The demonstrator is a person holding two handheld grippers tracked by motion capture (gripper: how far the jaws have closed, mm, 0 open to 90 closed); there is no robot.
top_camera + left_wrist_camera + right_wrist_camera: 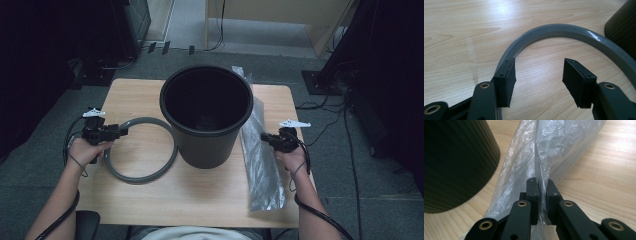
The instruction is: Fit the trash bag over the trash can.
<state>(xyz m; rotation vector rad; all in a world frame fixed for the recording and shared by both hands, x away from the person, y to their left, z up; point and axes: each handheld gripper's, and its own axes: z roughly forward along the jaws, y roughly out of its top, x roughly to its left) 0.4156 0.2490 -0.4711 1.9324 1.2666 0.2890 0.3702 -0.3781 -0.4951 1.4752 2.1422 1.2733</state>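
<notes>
Thin clear plastic, the bag [554, 147] lies right of the bin [206, 117]; it's light, limp and slippery. Your right gripper [541, 183] is clenched on a fold; your left gripper [539, 82] gapes over the stiff grey ring [574, 31].

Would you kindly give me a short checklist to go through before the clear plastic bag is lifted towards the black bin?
1. Right hand-held gripper shut on the clear plastic bag: ok.
2. Round black ribbed plastic bin upright, mouth open: ok.
3. Bin empty inside: cannot tell, too dark.
4. Left hand-held gripper open, one jaw at the grey plastic ring, not clamping it: ok.
5. Grey ring lying flat on the light wooden table beside the bin: ok.
</notes>
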